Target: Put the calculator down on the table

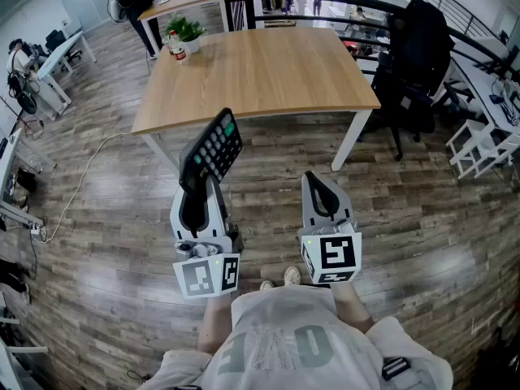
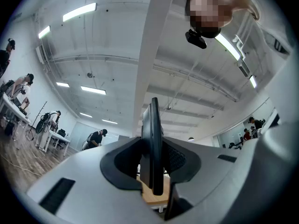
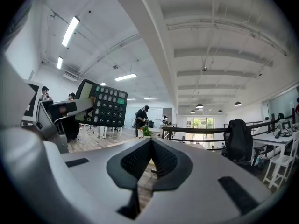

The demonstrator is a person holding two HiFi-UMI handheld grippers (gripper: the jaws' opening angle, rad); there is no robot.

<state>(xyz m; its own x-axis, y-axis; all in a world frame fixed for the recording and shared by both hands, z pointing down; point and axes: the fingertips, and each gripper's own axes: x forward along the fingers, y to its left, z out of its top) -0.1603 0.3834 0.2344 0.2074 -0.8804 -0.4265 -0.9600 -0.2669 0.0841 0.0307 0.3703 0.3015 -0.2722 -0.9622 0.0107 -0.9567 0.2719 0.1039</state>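
Calculator (image 1: 212,148) is held aloft, clamped in left gripper (image 1: 197,192); right gripper (image 1: 322,190) closed, empty. Table (image 1: 276,71), at twelve o'clock, likely to be reached next.

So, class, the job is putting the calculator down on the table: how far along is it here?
Done: the calculator is picked up, clamped in the left hand-held gripper. In hand: it is held in the air above the floor, short of the table. Left: carry it over the tabletop, lower it and let go. The right hand-held gripper is shut and empty.
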